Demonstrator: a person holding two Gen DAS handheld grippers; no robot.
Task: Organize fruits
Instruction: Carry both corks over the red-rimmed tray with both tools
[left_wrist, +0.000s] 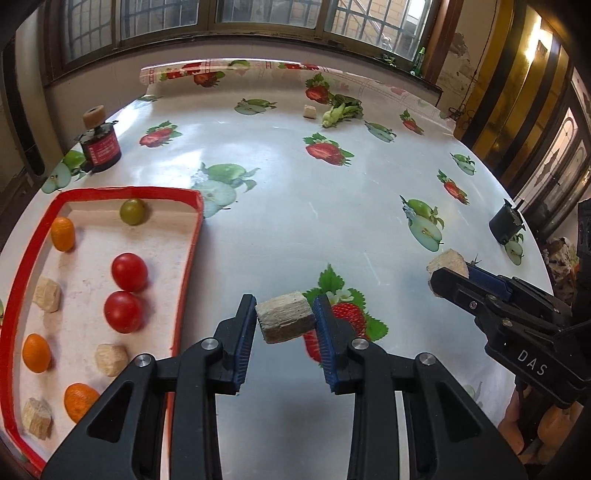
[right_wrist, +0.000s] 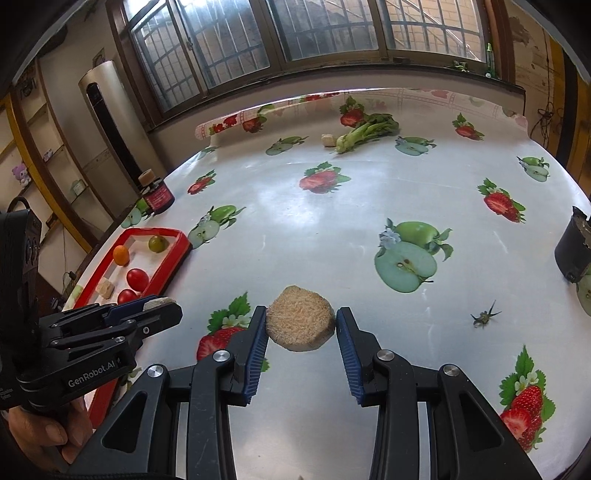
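Ahead of the jaws the worktop (right_wrist: 332, 206) wears a glossy white cloth printed with strawberries and green apples. Far beyond them a leafy green vegetable (right_wrist: 364, 133) lies near the back edge. Up and left of the jaws stands a dark jar (right_wrist: 159, 197) with a red label. Right of them sits a black container (right_wrist: 574, 251). Barred windows (right_wrist: 258, 37) run behind.
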